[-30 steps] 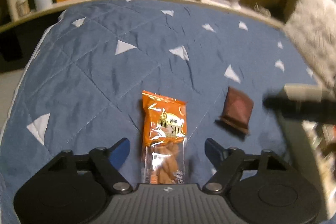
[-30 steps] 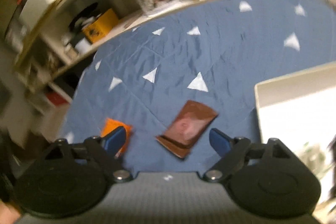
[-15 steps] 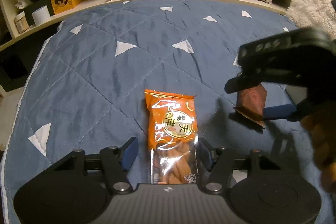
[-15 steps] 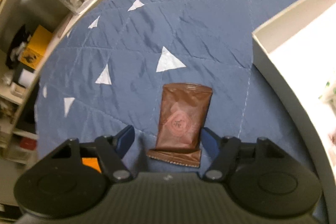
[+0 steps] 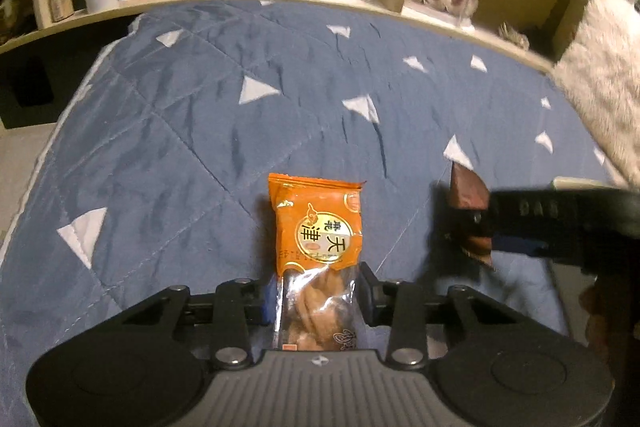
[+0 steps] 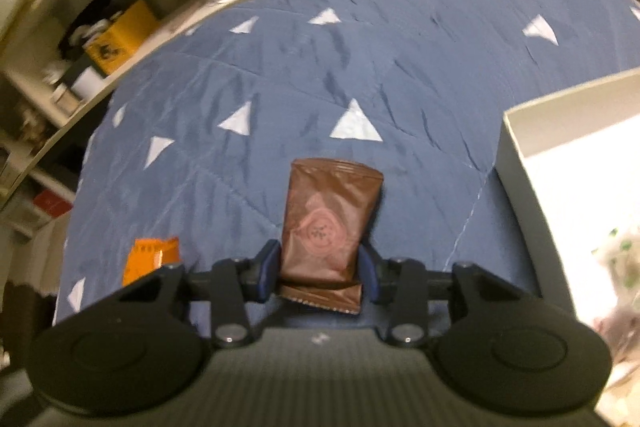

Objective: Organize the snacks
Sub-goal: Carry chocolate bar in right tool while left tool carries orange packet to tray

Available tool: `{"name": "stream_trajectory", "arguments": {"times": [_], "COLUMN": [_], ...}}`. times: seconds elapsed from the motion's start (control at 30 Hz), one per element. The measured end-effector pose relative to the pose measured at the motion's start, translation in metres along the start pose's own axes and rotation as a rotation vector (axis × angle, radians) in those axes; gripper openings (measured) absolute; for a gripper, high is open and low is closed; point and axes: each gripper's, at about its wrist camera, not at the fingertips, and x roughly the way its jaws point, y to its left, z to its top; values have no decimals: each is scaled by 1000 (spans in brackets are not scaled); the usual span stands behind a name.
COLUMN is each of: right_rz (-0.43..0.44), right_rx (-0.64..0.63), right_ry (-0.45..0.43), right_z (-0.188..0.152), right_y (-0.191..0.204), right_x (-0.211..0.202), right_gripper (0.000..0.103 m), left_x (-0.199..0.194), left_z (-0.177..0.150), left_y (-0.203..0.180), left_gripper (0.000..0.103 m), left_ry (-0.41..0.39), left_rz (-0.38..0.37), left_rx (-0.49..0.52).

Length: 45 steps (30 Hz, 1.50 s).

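Left wrist view: the left gripper has its fingers clamped on the orange snack packet, low over the blue quilt. The right gripper pinches the brown packet. Both look grasped; next, I'd guess, carry them to the white box.

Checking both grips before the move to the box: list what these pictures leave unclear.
- Orange snack packet, left wrist view: its near end is hidden behind the left gripper.
- Brown packet, left wrist view: partly covered by the right gripper.
- White box, right wrist view: cut off by the edge; contents overexposed and blurred.
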Motion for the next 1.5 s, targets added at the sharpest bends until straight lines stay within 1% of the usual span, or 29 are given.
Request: {"name": "stream_trajectory", "arguments": {"times": [0.13, 0.27, 0.57, 0.8, 0.97, 1.17, 1.27, 1.5], "right_rz": [18, 30, 53, 64, 59, 6, -19, -62], "right_rx": [-78, -130, -236, -300, -311, -309, -287, -230], "right_ry": [-32, -65, -150, -221, -263, -281, -286, -314], "right_z": [-3, -6, -14, -14, -14, -18, -17, -14], "right_y": [0, -4, -17, -36, -63, -94, -113, -156], "right_x": [-24, -48, -96, -140, -166, -181, -185, -192], "right_gripper": [47, 47, 47, 47, 47, 47, 47, 47], "left_x": [-22, -41, -69, -93, -105, -114, -115, -103], "left_z": [5, 9, 5, 1, -1, 1, 4, 7], "left_y": [-2, -6, -26, -46, -69, -99, -117, -164], "left_gripper": [40, 40, 40, 40, 40, 40, 40, 40], "left_ry": [-53, -96, -152, -222, -251, -288, -305, -291], "left_rz": [-13, -18, -43, -70, -80, -110, -140, -190], "left_rx": [-13, -17, -1, 21, 64, 114, 137, 245]}}
